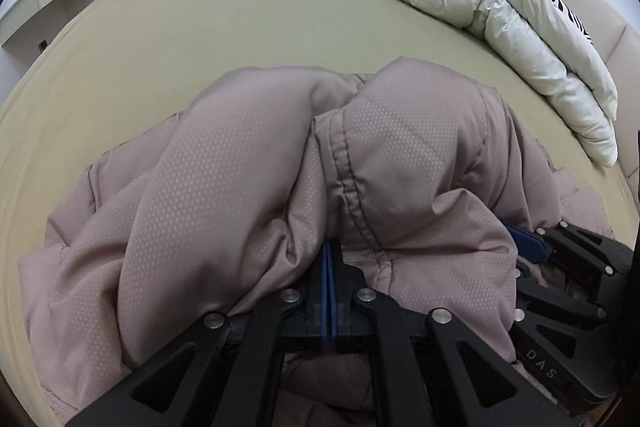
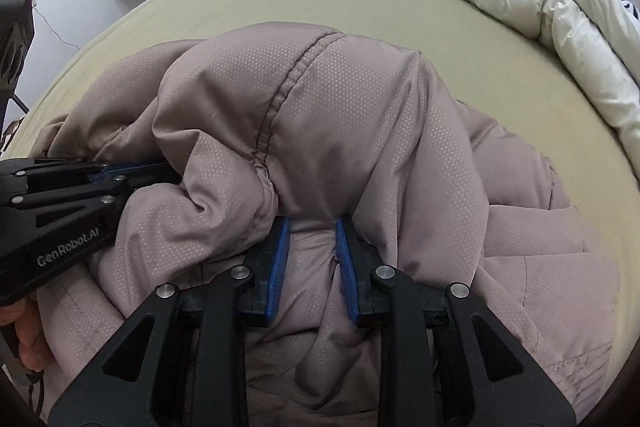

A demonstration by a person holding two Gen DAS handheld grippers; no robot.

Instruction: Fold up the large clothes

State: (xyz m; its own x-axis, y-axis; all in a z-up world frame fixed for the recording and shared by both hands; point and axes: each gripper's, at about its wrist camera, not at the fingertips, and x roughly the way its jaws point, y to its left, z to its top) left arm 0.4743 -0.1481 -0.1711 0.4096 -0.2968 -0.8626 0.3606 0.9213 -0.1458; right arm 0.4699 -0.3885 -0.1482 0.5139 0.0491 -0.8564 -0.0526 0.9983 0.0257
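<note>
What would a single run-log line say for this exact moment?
step: folding | left hand-held gripper: shut on puffer jacket | right hand-held gripper: shut on jacket fold | surface: bed | nearby: duvet

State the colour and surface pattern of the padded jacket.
Dusty mauve-pink jacket with a fine dotted weave, clearest in the right wrist view.

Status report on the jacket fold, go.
Left gripper shut, pads pinching the puffy mauve quilted jacket. Right gripper clamped on a thicker fold of it. Jacket bunched on the olive bedsheet. Rolled white duvet lies clear.
</note>
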